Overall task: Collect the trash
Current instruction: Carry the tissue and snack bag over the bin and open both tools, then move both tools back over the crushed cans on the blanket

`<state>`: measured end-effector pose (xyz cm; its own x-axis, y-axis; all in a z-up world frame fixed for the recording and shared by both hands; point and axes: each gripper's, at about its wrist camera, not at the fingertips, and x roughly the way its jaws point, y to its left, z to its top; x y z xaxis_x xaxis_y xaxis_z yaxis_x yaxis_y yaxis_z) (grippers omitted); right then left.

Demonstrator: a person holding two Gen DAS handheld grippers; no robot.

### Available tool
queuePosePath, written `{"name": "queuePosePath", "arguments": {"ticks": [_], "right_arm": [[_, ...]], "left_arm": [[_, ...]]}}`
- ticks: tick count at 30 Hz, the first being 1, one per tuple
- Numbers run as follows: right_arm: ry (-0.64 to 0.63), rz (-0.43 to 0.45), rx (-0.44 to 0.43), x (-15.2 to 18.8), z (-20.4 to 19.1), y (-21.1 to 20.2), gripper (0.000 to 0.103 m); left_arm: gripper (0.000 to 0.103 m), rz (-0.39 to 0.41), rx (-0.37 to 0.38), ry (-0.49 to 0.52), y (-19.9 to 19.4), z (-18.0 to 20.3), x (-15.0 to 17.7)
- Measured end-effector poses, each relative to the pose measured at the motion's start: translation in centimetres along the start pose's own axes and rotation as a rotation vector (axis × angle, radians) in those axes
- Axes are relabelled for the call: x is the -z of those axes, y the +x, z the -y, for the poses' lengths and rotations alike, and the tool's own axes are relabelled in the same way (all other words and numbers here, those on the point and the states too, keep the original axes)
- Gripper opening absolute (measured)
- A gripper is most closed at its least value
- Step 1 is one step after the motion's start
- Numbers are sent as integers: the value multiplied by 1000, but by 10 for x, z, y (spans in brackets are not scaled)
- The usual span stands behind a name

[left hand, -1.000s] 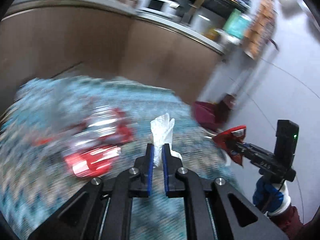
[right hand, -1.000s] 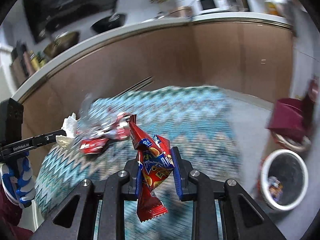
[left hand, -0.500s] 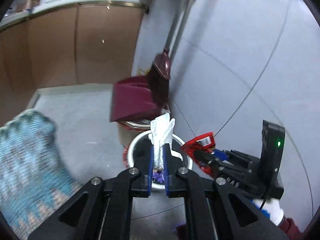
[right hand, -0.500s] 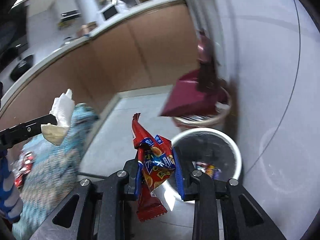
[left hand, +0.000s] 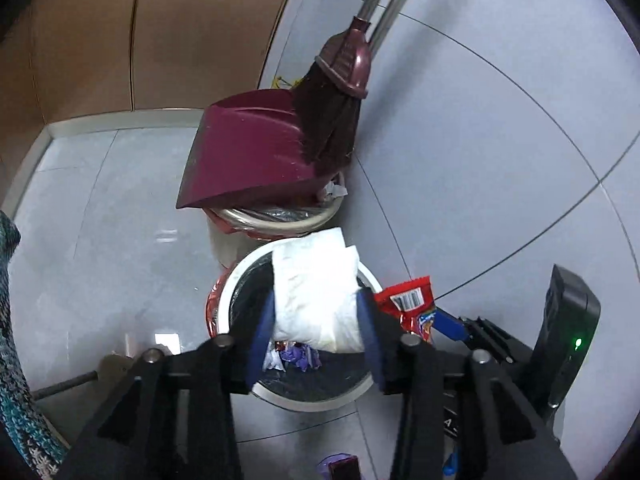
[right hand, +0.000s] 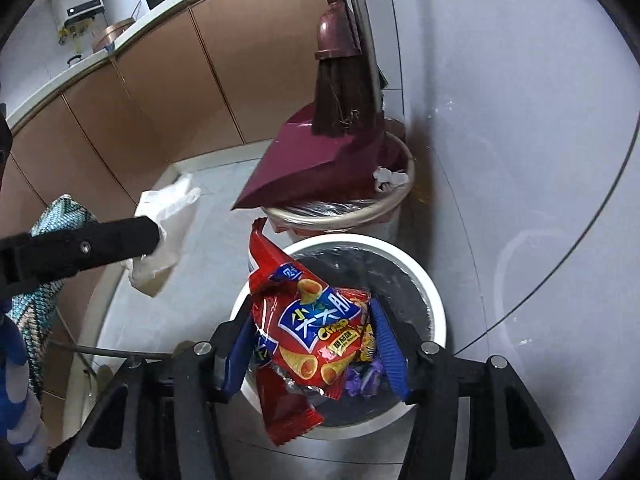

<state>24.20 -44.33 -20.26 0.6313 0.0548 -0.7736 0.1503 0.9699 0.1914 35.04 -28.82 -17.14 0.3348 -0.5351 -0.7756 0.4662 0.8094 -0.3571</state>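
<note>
A white-rimmed trash bin (left hand: 240,276) with a black liner stands on the floor by the wall; it also shows in the right wrist view (right hand: 432,292). Wrappers lie in its bottom. My left gripper (left hand: 316,316) has its jaws spread wide over the bin, and a crumpled white tissue (left hand: 316,292) still sits between the blue pads. My right gripper (right hand: 312,344) also has its jaws spread, with a red snack bag (right hand: 304,320) hanging between them above the bin. The tissue (right hand: 164,232) and the left gripper show at the left of the right wrist view.
A second bin (left hand: 280,220) stands behind the first, with a maroon dustpan (left hand: 248,160) resting on it and a broom (left hand: 336,92) leaning on the wall. Brown cabinets (right hand: 160,92) run along the back. A teal patterned cloth (right hand: 44,256) is at the left.
Both grippers have swung from the cloth-covered surface to above the white bin. Both pairs of jaws have opened wide; the tissue and the snack bag are loosening between them.
</note>
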Motion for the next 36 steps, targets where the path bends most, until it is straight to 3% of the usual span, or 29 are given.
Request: {"name": "queuePosePath", "arguments": {"ticks": [10, 14, 26, 30, 36], "right_arm": [[-17, -22, 55, 3, -5, 2, 62], [-25, -23, 71, 9, -8, -6, 62], [-17, 5, 61, 23, -16, -33, 62], [3, 29, 50, 25, -22, -50, 62], [14, 85, 52, 26, -37, -90, 68]], "left_arm": [[41, -4, 63, -42, -4, -2, -4], [51, -3, 63, -41, -3, -1, -6], [54, -22, 71, -21, -1, 9, -4], [54, 25, 63, -10, -26, 12, 3], [54, 163, -25, 33, -96, 17, 22]]}}
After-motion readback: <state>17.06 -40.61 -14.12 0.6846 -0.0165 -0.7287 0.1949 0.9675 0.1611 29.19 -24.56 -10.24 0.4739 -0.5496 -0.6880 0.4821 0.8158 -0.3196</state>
